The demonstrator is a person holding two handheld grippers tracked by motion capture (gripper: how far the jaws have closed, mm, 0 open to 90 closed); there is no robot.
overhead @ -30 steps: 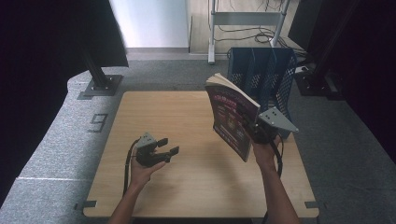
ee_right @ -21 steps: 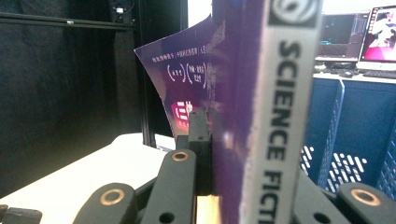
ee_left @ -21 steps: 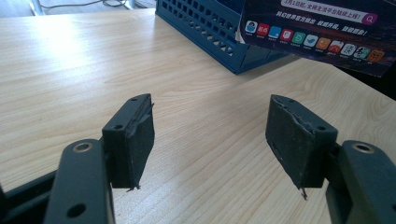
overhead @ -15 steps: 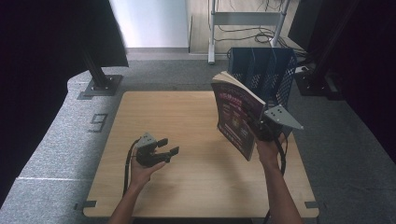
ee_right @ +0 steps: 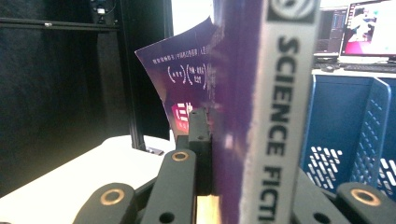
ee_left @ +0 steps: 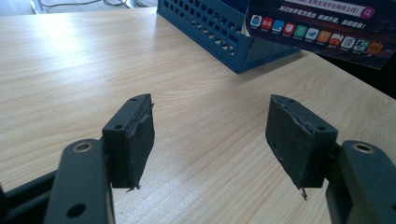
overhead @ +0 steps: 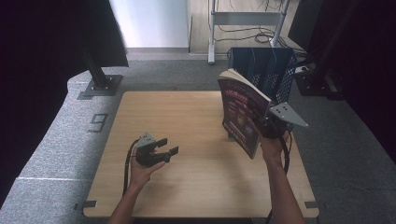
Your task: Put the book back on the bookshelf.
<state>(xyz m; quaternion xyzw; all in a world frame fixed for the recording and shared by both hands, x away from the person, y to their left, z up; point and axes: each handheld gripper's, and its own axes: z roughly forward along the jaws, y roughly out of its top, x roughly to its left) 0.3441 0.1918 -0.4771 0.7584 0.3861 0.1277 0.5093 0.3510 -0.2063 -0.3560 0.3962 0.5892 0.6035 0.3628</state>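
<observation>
You are holding the book [overhead: 243, 114] upright above the right half of the table [overhead: 187, 186], its purple cover facing left and its white page edges showing along the top. It is hanging clear of the wood, with its lower corner tilting down toward you. In the right gripper view the book [ee_right: 261, 107] is standing edge-on straight ahead, its pale spine with dark lettering running up the middle, and the front cover is curling away to the left.

Your right gripper [overhead: 271, 128] is clamping the book by its near edge, low down, with one jaw on each side of the cover. The right gripper [ee_right: 219, 186] is showing its left jaw pressing flat against the purple cover while the other jaw is sitting behind the spine, mostly hidden. The grey plate is sticking out to the right of the book in the high view.

Just behind the book, the blue rack [overhead: 268, 70] is standing at the table's far right corner, with its slotted wall facing you. From the left gripper view, the rack [ee_left: 219, 32] and the book's lower cover [ee_left: 322, 28] are both lying well ahead.

Your left gripper [overhead: 163, 151] is resting low over the table's near left part, well apart from the book. The left gripper [ee_left: 210, 140] is standing with its jaws spread wide, with bare wood between its pads [ee_left: 137, 135].
</observation>
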